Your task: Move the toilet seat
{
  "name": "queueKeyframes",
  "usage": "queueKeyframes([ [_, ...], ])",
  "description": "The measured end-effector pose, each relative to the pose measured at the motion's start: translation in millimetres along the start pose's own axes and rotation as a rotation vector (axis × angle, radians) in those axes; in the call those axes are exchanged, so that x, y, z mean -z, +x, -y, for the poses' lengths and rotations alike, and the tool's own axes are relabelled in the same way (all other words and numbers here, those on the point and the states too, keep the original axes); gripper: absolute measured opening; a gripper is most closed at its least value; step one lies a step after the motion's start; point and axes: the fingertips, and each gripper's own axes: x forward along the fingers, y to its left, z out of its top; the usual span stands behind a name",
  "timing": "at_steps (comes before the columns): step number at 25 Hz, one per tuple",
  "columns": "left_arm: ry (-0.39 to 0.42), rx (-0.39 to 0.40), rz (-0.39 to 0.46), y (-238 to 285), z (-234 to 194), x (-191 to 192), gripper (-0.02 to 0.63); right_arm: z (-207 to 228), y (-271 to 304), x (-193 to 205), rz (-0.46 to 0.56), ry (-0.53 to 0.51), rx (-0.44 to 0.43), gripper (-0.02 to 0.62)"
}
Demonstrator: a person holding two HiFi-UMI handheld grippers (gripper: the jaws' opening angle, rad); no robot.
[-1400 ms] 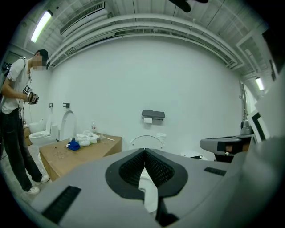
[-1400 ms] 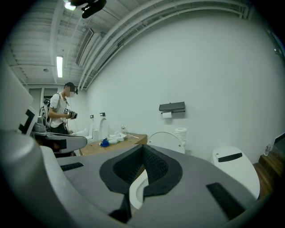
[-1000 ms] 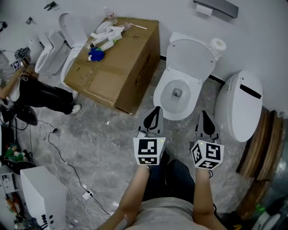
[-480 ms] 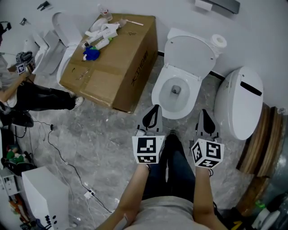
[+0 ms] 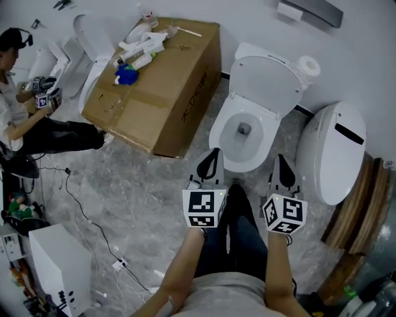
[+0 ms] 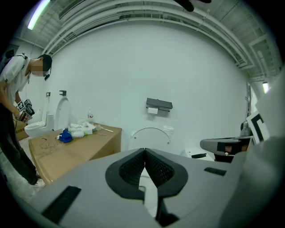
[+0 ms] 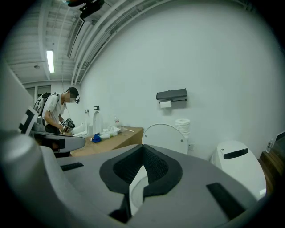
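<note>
Here, both grippers are held low over the grey floor (image 5: pixel 142 186), just in front of the toilet (image 5: pixel 244 124), side by side and a little apart. The left gripper (image 5: pixel 213 152) is seen with its jaws pressed together and nothing caught between them; its tips are pointed at the bowl's front left and kept clear of it. The right gripper (image 5: pixel 281 157) is likewise clamped tight on nothing and is held just beside the bowl's front right. The toilet seat (image 5: pixel 242 162) appears to be laid flat on the bowl's rim, untouched by either gripper, while the lid (image 5: pixel 266 74) is raised behind it and leaned back toward the tank. A roll of paper (image 5: pixel 309 65) is set on the tank's right corner, and a paper holder (image 5: pixel 309 11) is fixed to the wall above. A second toilet (image 5: pixel 331 151), with its lid shut, is placed just to the right, near the wall. To the left of the open toilet a large cardboard box (image 5: pixel 167 80) is set on the floor, and bottles (image 5: pixel 145 49) and a blue thing (image 5: pixel 127 75) are strewn over its far left corner. At the floor's left edge a person (image 5: pixel 31 124) in dark trousers is seen, with a small marked device held in the hands. A thin cable (image 5: pixel 86 217) is trailed across the floor toward a white cabinet (image 5: pixel 59 266) in the near left corner.
</note>
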Motion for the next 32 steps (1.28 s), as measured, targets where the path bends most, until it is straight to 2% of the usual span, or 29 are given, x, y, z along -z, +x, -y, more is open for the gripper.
queueKeyframes([
  [20, -0.075, -0.034, -0.127, 92.6, 6.9, 29.0, 0.015, 40.9, 81.3, 39.5, -0.140, 0.019, -0.119, 0.014],
  [23, -0.063, -0.038, -0.139, 101.1, 6.2, 31.6, 0.015, 44.9, 91.3, 44.3, -0.152, 0.019, -0.132, 0.014],
  [32, -0.093, -0.049, -0.197, 114.4, -3.8, 53.7, 0.015, 49.8, 110.9, 66.4, -0.210, 0.063, -0.146, 0.014],
])
